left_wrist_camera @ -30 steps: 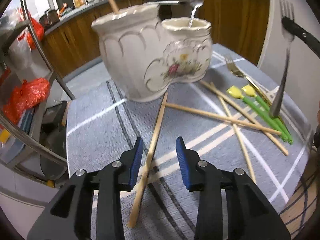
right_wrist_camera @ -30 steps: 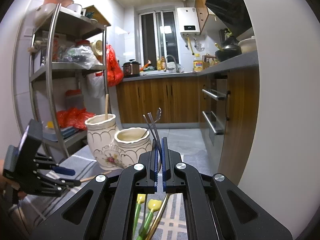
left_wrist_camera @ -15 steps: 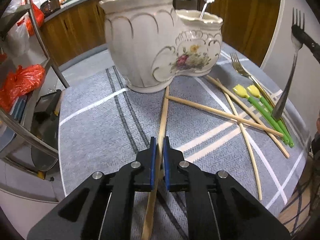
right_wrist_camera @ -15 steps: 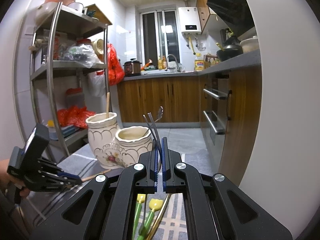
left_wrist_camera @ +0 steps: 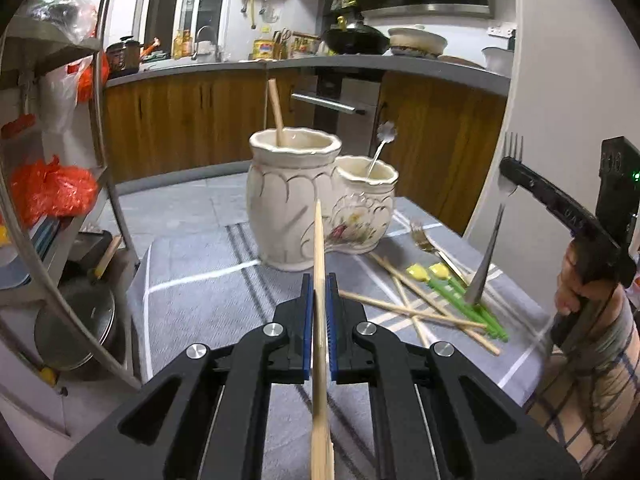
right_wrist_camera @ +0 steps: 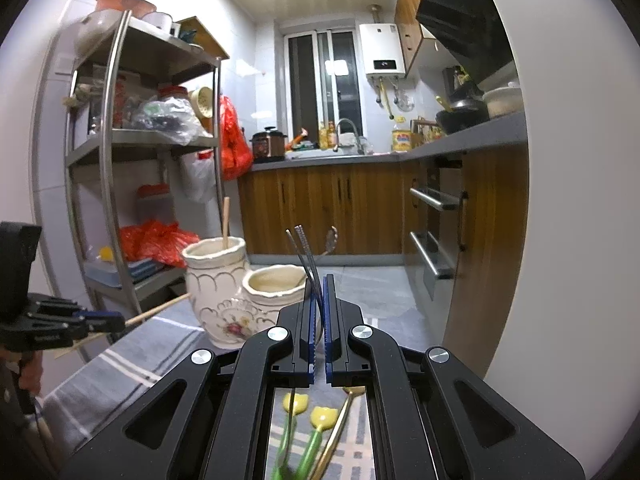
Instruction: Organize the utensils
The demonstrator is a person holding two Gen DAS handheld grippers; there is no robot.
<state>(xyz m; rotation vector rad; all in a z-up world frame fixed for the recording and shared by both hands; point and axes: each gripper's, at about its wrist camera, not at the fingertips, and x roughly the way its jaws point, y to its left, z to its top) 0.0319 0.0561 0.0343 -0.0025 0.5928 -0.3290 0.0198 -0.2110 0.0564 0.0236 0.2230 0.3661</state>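
Nowhere is any writing legible. Left hand-held gripper (left_wrist_camera: 319, 292) is clamping a wooden chopstick (left_wrist_camera: 319, 248), lifted off the table (left_wrist_camera: 192, 312) and pointing toward the two-pot ceramic holder (left_wrist_camera: 304, 200). Loose chopsticks (left_wrist_camera: 404, 310) and green-handled utensils (left_wrist_camera: 460, 300) are lying right of it. Right hand-held gripper (right_wrist_camera: 319, 300) is pinching a steel fork (left_wrist_camera: 490, 248), tines upward.
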